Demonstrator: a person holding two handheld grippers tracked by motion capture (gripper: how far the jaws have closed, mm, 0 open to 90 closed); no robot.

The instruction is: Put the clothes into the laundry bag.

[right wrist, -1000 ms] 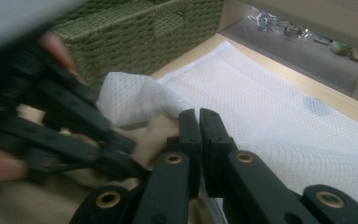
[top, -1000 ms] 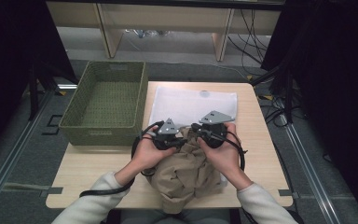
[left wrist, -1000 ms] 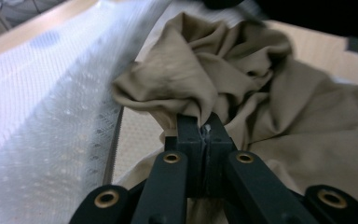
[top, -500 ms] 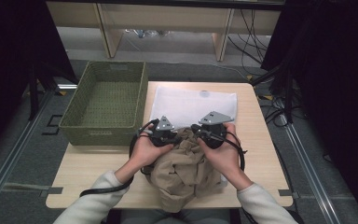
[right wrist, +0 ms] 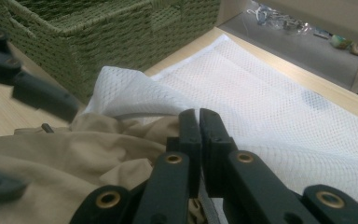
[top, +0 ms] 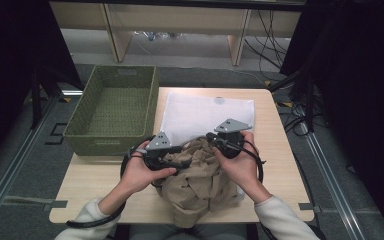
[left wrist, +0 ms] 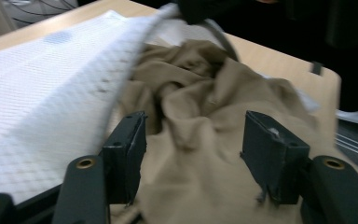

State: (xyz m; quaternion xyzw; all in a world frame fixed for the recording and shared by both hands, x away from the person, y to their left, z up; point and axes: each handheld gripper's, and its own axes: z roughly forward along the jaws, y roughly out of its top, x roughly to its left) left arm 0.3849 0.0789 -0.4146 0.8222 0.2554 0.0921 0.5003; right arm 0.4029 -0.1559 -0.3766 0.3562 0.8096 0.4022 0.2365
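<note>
A crumpled tan garment (top: 200, 180) lies at the table's near edge, its far part tucked against a white mesh bag (top: 200, 112). My left gripper (top: 172, 161) sits at the garment's left side. Its jaws have just been opening and now stand open (left wrist: 193, 135) over the tan cloth (left wrist: 186, 70), and the pads do not press on it. My right gripper (top: 212, 141) is shut (right wrist: 198, 116) and appears to pinch the mesh bag's (right wrist: 270, 107) near edge, which rises toward it as a lifted white fold (left wrist: 135, 42). Tan cloth (right wrist: 74, 149) lies just beneath these jaws.
A green woven basket (top: 112, 107) stands at the table's left side, close to the bag; its wall (right wrist: 107, 37) shows beyond the right jaws. Bare wood (top: 95, 185) lies left of the garment. Shelving and cables sit on the floor beyond the table.
My left gripper has drawn away to the left from the right one and its jaws have spread open, letting go of the tan cloth. The right hand has stayed put.
</note>
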